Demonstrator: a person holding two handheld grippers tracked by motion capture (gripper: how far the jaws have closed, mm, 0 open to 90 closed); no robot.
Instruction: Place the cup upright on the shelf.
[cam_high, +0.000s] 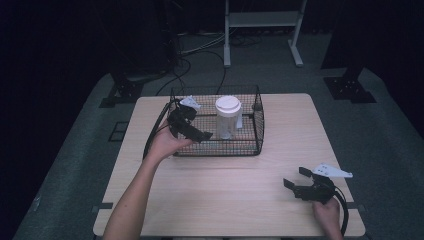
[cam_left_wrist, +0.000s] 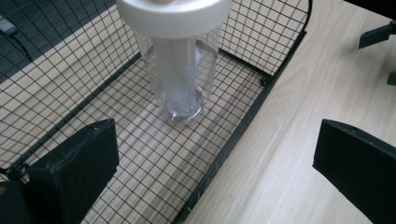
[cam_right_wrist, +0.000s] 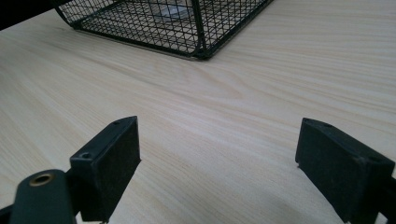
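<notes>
A black wire basket (cam_high: 257, 127) stands at the table's far middle. Inside it a clear bottle (cam_high: 227, 122) with a white lid (cam_high: 228, 105) stands upright. My left gripper (cam_high: 197, 132) hovers at the basket's front-left, open and empty. In the left gripper view the bottle (cam_left_wrist: 180, 70) lies ahead, apart from my left gripper (cam_left_wrist: 215, 172); one jaw is over the basket floor, the other outside the basket wall (cam_left_wrist: 243, 126). My right gripper (cam_high: 296, 177) rests open and empty near the table's front right. In the right gripper view my right gripper (cam_right_wrist: 219, 168) is spread over bare wood, with the basket's corner (cam_right_wrist: 187, 28) farther off.
The light wooden table (cam_high: 225, 190) has bare room in front of the basket and to its right. Cables and a white frame's legs (cam_high: 260, 30) stand on the dark floor beyond the far edge. Dark stand bases sit off both far corners.
</notes>
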